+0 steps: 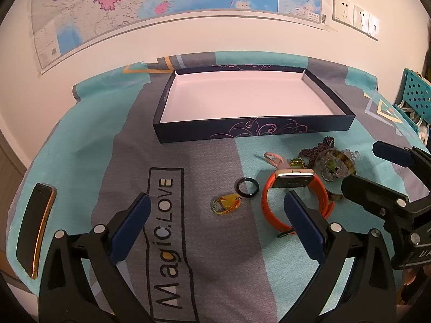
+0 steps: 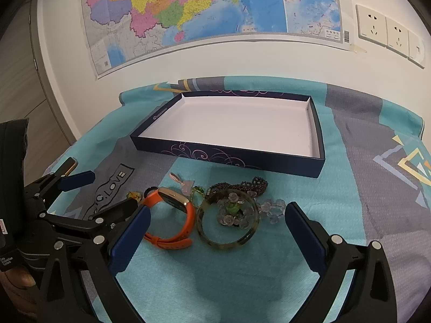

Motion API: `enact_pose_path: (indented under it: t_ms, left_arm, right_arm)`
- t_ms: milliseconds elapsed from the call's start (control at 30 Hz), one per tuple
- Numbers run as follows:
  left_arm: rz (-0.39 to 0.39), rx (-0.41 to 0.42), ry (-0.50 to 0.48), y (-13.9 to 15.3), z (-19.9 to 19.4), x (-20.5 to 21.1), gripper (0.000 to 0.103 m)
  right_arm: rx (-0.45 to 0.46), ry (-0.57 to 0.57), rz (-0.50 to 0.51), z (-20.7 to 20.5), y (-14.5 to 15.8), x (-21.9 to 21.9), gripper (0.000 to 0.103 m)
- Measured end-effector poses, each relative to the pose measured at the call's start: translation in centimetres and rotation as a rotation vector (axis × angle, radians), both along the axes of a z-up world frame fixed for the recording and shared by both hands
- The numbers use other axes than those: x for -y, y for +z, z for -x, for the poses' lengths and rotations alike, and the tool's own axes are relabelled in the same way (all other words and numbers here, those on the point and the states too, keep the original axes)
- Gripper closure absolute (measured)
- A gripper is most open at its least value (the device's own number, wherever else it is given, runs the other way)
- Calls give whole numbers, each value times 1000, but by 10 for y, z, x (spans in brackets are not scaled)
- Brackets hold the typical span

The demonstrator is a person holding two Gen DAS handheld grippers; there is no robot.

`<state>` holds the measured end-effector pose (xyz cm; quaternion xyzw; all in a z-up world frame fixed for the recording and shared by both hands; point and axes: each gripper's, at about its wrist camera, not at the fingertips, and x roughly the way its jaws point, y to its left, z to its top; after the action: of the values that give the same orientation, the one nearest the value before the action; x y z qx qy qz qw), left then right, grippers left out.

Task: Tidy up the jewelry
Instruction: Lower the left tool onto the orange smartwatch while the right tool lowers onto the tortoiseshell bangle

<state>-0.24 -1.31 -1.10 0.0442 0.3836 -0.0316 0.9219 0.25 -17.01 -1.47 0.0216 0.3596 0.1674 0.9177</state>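
Both tools released and empty above worktop; best to close right tool [image 2: 215,231] squarely on bangle [image 2: 227,219] rim at frame centre, then lift clear to box [image 2: 229,158].

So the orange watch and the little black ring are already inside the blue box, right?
Not quite. The blue box holds nothing. The orange watch and the little black ring lie on the cloth in front of it, as both wrist views show.

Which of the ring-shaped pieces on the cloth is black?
The small black ring, lying flat left of the orange watch. The bangle is larger and mottled olive-brown.
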Motion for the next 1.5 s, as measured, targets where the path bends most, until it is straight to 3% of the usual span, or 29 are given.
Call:
enact_pose_path:
  t_ms: [267,467,767,933,1267,1500]
  left_arm:
    - [-3,-9,-15,-2,-1,2,6]
    - [0,-16,-46,-5,0,5,11]
    - [26,-49,-119,-11,-1,12,34]
    - [61,-80,-149,-15,-6,12,46]
    - [127,-122,-206,-17,-12,11,72]
    - [123,-133,-235,-15,-13,11,73]
  right_arm:
    - [-14,-5,-8,-2,-1,5,7]
    - [-47,-10,-16,-4,-8,11,14]
    - [-105,-12,-44,-8,-19,19,41]
    - [-139,-10,-64,-12,-25,21,68]
    - [-157,-10,-50,-17,-28,24,90]
    - [-173,7,-35,-22,-28,26,93]
